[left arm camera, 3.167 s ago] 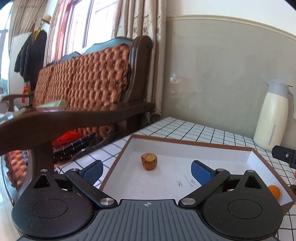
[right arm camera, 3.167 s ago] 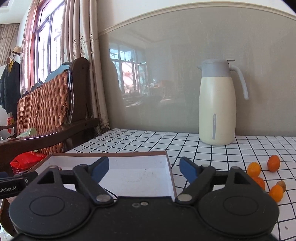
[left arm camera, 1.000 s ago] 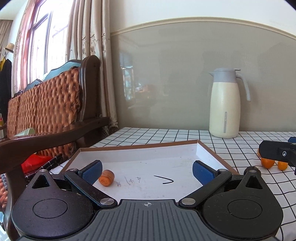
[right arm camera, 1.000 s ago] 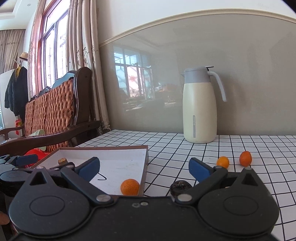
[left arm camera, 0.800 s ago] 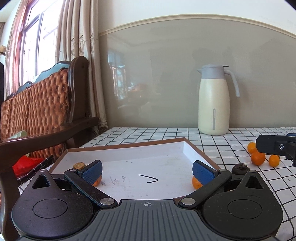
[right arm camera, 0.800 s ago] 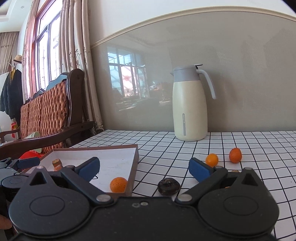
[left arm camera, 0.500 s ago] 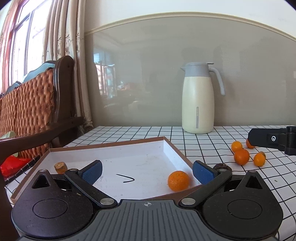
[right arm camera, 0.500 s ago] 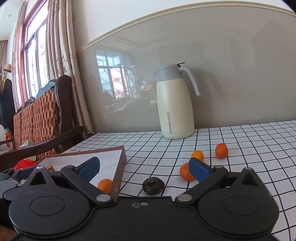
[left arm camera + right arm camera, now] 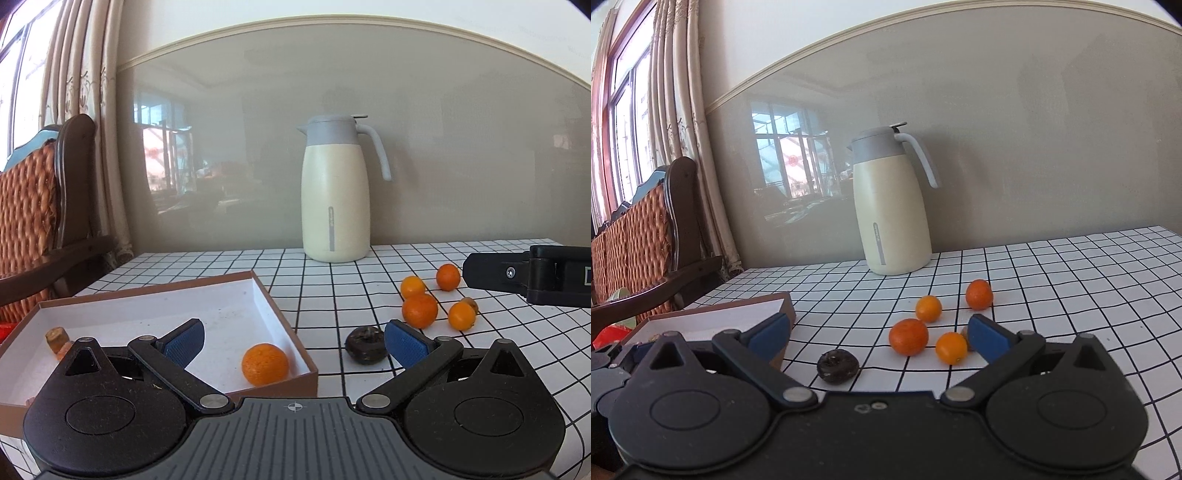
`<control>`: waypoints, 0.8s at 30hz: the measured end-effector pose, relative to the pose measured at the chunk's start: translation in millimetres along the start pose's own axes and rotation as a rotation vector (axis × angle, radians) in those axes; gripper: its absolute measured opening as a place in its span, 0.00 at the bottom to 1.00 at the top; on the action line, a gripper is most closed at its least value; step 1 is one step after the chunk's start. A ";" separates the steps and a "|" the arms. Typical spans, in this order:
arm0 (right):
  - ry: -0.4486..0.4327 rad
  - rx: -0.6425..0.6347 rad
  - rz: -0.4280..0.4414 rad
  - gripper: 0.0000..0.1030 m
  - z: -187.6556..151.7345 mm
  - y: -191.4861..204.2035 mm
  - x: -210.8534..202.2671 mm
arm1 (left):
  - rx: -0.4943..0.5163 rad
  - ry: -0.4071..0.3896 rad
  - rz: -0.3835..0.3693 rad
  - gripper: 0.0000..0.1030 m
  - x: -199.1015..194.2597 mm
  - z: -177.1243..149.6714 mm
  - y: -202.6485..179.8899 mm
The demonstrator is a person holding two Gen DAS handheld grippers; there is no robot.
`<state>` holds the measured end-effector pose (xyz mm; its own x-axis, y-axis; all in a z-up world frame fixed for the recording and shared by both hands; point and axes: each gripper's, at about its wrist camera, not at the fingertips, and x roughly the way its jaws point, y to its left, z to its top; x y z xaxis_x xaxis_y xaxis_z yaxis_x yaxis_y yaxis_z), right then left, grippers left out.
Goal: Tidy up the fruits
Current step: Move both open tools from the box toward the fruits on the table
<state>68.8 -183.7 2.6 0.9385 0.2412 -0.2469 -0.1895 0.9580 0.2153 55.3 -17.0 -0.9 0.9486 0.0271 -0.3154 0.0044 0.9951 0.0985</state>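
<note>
A brown-sided box (image 9: 288, 339) with a white floor holds one orange (image 9: 265, 363) near its right corner and a small brown fruit piece (image 9: 56, 338) at its left. My left gripper (image 9: 293, 341) hovers open over that corner. Right of the box on the checked tablecloth lies a dark wrinkled fruit (image 9: 365, 345) (image 9: 837, 365), then several small oranges (image 9: 420, 310) (image 9: 908, 336). My right gripper (image 9: 877, 338) is open and empty, low over the cloth in front of the dark fruit and the oranges. A brownish fruit (image 9: 471, 303) is half hidden behind one orange.
A cream jug (image 9: 335, 195) (image 9: 892, 210) with a grey lid stands at the back by the wall. A wooden sofa (image 9: 33, 214) and curtains are to the left of the table. The right gripper's body (image 9: 535, 275) juts in at the left view's right edge.
Both grippers have swung to the right, away from the box's inside toward the loose fruits on the cloth. Both stay open and empty. One orange now lies in the box's right corner.
</note>
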 end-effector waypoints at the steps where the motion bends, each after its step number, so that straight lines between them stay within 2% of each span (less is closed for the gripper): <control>1: 0.001 0.008 -0.007 0.94 -0.3 -3.4 -0.1 | 0.002 0.000 -0.006 1.00 0.7 -0.1 -3.3; 16: 0.030 0.061 -0.105 0.94 -2.9 -40.6 2.1 | 0.021 0.045 -0.082 0.99 21.3 0.4 -41.6; 20: 0.056 0.080 -0.131 0.87 -2.6 -51.6 8.4 | 0.011 0.070 -0.092 0.99 31.7 0.2 -50.6; 21: 0.065 0.088 -0.132 0.85 -2.6 -53.9 10.3 | 0.006 0.078 -0.096 0.96 34.6 0.3 -52.1; 22: 0.073 0.096 -0.134 0.84 -2.6 -56.3 11.9 | 0.004 0.087 -0.099 0.88 37.6 0.0 -53.9; 24: 0.089 0.105 -0.146 0.79 -2.7 -59.4 16.0 | -0.003 0.110 -0.103 0.84 44.5 -0.6 -56.0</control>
<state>94.3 -236.3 -16.6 0.9238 0.1186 -0.3641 -0.0183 0.9634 0.2674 97.1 -71.5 -21.1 0.9027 -0.0650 -0.4253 0.0986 0.9935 0.0574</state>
